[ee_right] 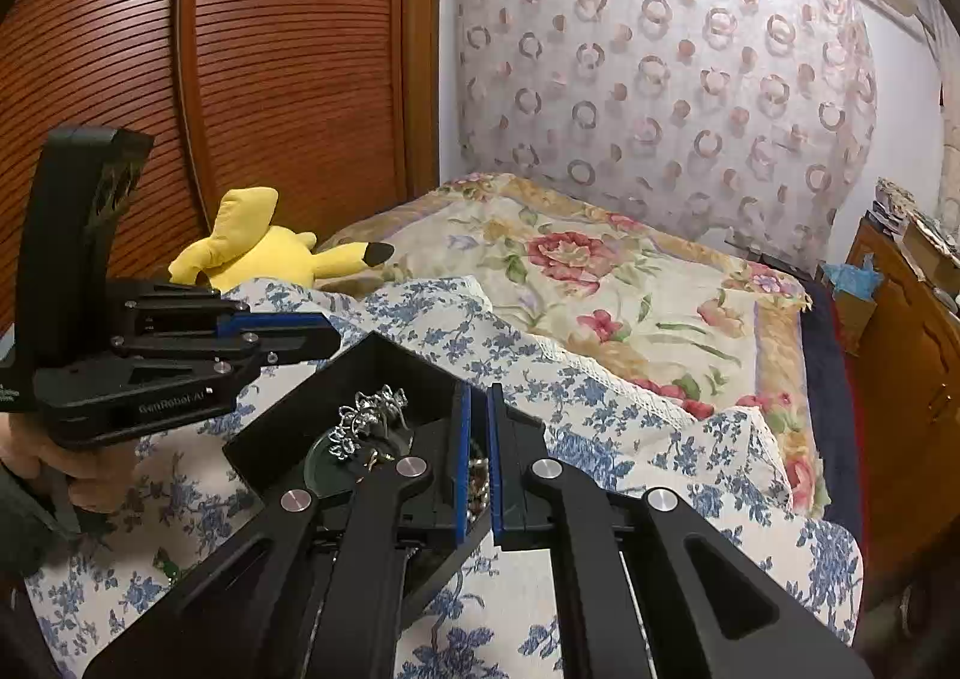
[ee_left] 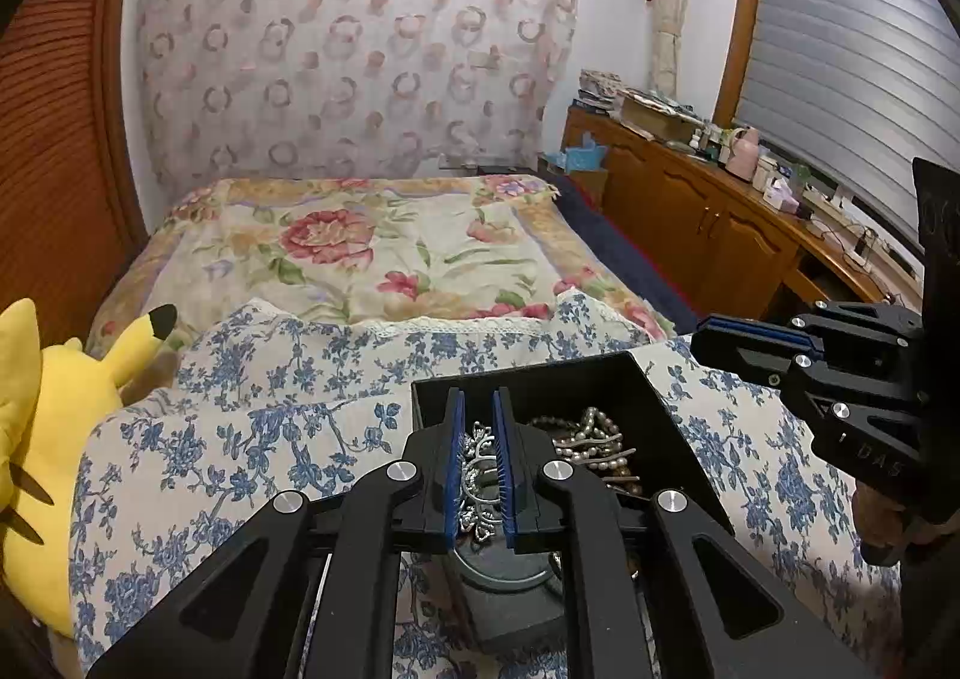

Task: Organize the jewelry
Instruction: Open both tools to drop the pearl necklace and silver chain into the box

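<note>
yellow plush toy (ee_left: 54,439) beside black box (ee_left: 600,373)

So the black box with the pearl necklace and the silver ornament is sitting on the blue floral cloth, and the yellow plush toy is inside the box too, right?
Not quite. The yellow plush toy is not in the black box; the right wrist view shows it lying apart, back by the wooden wardrobe. The rest holds: the pearl necklace and silver ornament are in the box, on the blue floral cloth.

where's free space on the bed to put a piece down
Bare blue-flowered cloth lies between the black box and the yellow plush toy; the floral blanket beyond is bare too. Inside the box is crowded: pearls and silver ornament.
</note>
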{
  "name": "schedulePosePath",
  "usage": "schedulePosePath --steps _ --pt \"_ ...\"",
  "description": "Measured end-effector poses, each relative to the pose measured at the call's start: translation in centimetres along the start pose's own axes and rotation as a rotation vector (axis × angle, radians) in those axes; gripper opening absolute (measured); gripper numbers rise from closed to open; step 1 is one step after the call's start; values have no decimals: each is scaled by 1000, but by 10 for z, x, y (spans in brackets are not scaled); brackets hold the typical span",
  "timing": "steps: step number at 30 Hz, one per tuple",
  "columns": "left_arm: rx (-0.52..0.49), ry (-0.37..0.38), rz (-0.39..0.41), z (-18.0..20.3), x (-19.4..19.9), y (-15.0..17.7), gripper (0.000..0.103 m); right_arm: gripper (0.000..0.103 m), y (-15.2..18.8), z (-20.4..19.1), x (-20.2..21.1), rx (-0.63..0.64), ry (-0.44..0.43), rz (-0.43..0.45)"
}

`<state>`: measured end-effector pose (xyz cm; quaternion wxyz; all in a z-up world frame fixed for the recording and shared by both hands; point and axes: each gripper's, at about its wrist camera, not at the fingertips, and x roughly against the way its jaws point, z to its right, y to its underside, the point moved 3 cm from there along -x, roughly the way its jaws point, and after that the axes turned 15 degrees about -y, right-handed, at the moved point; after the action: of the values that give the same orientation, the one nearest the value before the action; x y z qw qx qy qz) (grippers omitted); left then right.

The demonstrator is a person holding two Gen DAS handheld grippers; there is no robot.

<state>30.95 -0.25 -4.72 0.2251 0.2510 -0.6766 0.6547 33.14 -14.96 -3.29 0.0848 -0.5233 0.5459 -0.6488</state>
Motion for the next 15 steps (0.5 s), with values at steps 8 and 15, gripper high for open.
schedulePosePath --steps 8,15 --pt "-12 -13 20 -6 27 14 22 6 21 -21 22 -18 4 10" --pt "-26 -19 25 -9 58 42 32 6 50 -48 38 -40 1 4"
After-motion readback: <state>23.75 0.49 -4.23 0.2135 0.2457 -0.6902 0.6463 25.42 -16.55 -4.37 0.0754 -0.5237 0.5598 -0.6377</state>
